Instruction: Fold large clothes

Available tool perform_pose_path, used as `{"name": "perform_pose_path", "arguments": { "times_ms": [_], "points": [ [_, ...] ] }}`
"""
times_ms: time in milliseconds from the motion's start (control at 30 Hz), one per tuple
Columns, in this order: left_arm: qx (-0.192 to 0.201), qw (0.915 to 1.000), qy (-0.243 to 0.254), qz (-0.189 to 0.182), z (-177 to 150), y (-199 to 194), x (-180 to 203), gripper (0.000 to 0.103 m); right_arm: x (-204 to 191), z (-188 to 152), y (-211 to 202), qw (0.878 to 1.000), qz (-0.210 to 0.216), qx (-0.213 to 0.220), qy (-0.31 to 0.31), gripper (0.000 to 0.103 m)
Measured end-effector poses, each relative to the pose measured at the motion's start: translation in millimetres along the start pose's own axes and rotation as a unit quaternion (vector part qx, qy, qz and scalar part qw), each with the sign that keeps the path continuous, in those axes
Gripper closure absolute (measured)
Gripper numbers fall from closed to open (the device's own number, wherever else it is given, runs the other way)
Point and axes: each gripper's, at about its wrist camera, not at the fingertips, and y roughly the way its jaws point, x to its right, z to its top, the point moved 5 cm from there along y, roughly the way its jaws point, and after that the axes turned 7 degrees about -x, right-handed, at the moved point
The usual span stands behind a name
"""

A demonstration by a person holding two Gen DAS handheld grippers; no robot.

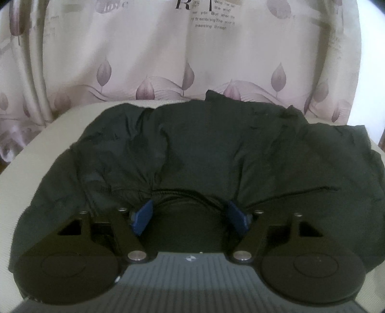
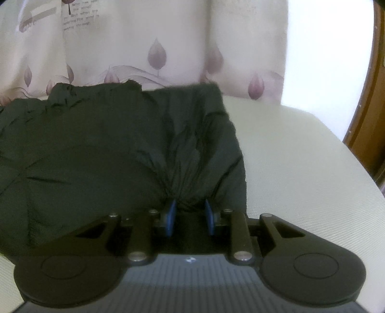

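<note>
Crumpled dark jacket (image 1: 204,149): left tool (image 1: 190,216) spread wide, right tool (image 2: 190,216) pinching its hem.

Ahead of your claws, past the far edge of the work surface, hangs a pale pink curtain (image 1: 149,55) printed with mauve leaf shapes and sweeping lines; you see it again from the right wrist (image 2: 134,48). High up and ahead of your left claw the curtain carries black printed lettering (image 1: 209,14), mostly too small to read. Under both claws lies a cream, finely ribbed surface (image 2: 300,163), showing to the left of your left claw as well (image 1: 31,168). Far off to the right of your right claw runs a brown wooden frame (image 2: 368,115) beside a bright white area.
</note>
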Motion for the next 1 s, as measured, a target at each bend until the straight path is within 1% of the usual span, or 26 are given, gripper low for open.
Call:
{"name": "perform_pose_path", "arguments": {
  "times_ms": [167,433,600,667,733,767,833,900,933,1000],
  "points": [
    [0.003,1.0,0.007,0.004,-5,4,0,0.031,-5,-8,5,1.0,-0.012,0.014,-0.016,0.078],
    [0.008,1.0,0.005,0.001,-6,5,0,0.031,-6,-16,7,0.999,-0.021,0.039,-0.022,0.078],
    [0.029,0.9995,0.01,-0.002,-7,0,0,0.029,-9,-20,4,0.998,-0.026,0.052,-0.023,0.078],
    [0.039,0.9992,0.003,-0.01,-8,-6,-2,0.026,-8,-20,4,0.998,-0.024,0.052,-0.021,0.078],
    [0.047,0.9987,-0.001,-0.021,-9,-13,-2,0.017,-8,-20,3,0.998,-0.023,0.055,-0.02,0.078],
    [0.053,0.9983,0.0,-0.023,-9,-18,-3,0.014,-8,-20,3,0.998,-0.023,0.055,-0.02,0.078],
    [0.07,0.9973,-0.006,-0.019,-11,-29,-8,0.003,-8,-20,2,0.998,-0.023,0.058,-0.017,0.078],
    [0.087,0.9959,-0.018,-0.017,-13,-38,-19,0.001,-6,-21,0,0.998,-0.02,0.061,-0.011,0.078],
    [0.088,0.9956,-0.025,-0.017,-14,-41,-27,0.001,-5,-21,-1,0.998,-0.018,0.062,-0.009,0.078],
    [0.08,0.9956,-0.045,-0.02,-16,-44,-44,0.001,-5,-21,-1,0.998,-0.018,0.062,-0.009,0.078]
  ]
}}
